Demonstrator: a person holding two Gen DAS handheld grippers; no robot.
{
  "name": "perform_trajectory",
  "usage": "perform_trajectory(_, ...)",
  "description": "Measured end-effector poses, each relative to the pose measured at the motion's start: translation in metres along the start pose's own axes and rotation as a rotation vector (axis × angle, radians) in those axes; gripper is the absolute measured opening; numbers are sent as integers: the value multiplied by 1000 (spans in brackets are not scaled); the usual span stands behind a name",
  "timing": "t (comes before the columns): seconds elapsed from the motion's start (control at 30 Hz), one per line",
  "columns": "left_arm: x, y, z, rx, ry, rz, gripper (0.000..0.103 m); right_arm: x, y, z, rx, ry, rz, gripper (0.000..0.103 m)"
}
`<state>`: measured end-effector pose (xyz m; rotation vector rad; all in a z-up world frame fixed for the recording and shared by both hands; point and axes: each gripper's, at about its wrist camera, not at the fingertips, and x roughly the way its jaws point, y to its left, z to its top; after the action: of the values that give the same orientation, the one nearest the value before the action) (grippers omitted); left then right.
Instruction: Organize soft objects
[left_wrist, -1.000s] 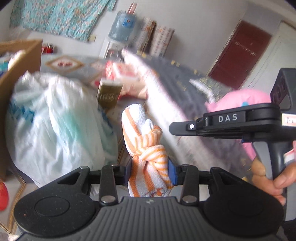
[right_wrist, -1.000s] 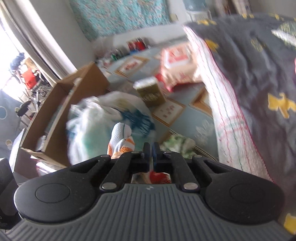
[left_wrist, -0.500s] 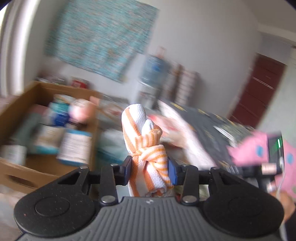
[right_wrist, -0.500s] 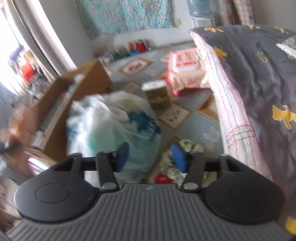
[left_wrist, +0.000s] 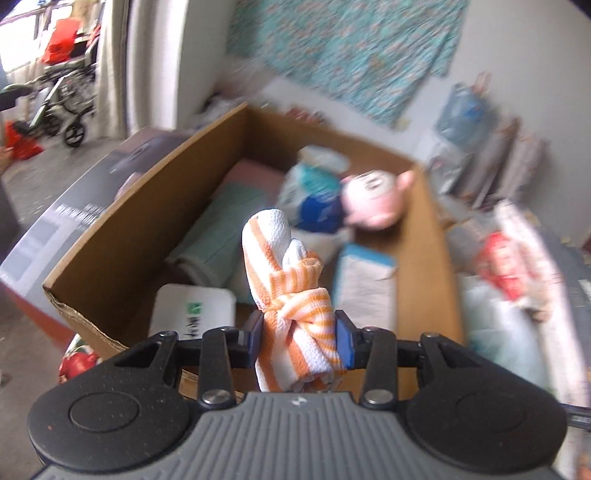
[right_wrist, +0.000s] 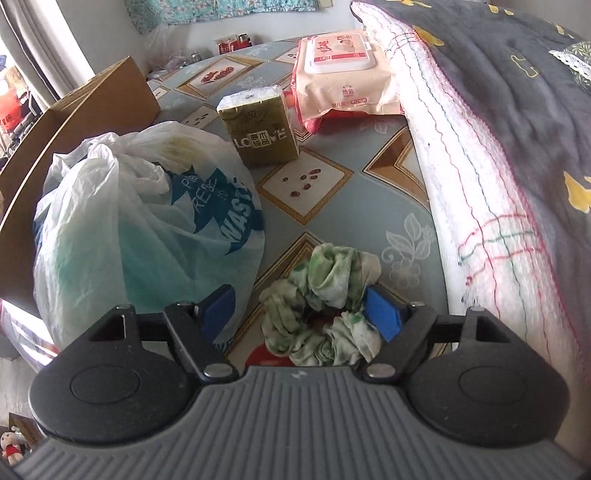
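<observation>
Your left gripper (left_wrist: 300, 341) clamps the knotted striped cloth (left_wrist: 291, 295) above the cardboard box (left_wrist: 147, 221): release there. Your right gripper (right_wrist: 301, 314), jaws just opened wide and empty, straddles the green scrunchie (right_wrist: 325, 306) on the floor; lower, then close.

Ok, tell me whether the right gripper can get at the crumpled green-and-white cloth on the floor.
Probably yes. The right gripper has just been opening, and the crumpled green-and-white cloth lies uncovered between its fingers, with the white plastic bag off to one side.
</observation>
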<state>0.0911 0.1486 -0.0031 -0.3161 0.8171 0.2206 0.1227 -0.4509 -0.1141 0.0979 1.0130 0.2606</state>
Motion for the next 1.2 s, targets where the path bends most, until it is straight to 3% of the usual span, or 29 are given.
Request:
perform_trajectory(0.2,26,0,5,20,35,79,41,9,-3,5,-23,3,-10,82)
perform_trajectory(0.37,34,0,2,47,95,99,46,17,-8,5,-30,20,-34,84)
perform_trajectory(0.7,22,1,6,35,96,81,47,10,-18,6,9,31,0,84)
perform_trajectory(0.8,12,3,9,19,67,76,57,9,-19,5,14,33,7,84)
perform_trajectory(0.9,-1,5,10,28,15,89,59,9,-19,5,14,33,5,84)
perform_trajectory(1.2,-14,2,2,-3,10,-4,59,18,-2,1,-97,36,-48,84)
